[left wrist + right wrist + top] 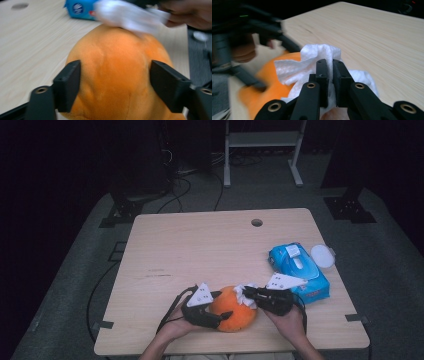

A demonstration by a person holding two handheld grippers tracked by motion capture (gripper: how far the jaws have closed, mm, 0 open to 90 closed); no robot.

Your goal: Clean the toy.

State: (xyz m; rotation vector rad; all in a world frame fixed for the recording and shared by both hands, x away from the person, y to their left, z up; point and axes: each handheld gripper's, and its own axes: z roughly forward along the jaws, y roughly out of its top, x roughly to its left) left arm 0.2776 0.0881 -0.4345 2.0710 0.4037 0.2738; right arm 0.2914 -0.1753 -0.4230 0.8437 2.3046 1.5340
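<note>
A round orange plush toy [231, 314] sits at the front edge of the wooden table [200, 245]. My left gripper [220, 316] holds it from the left. In the left gripper view both black jaws press into the sides of the plush toy [115, 82]. My right gripper [248, 293] comes in from the right, shut on a crumpled white wipe [244, 292]. In the right gripper view its jaws pinch the wipe [294, 68], which rests on top of the plush toy [269, 82]. The left gripper view shows the wipe [125, 16] blurred on the toy's far side.
An open blue pack of wipes [298, 270] lies right of my right hand, with a white round lid [322, 255] beside it. A cable hole [256, 222] is near the table's far edge. A metal frame [262, 150] stands on the floor beyond.
</note>
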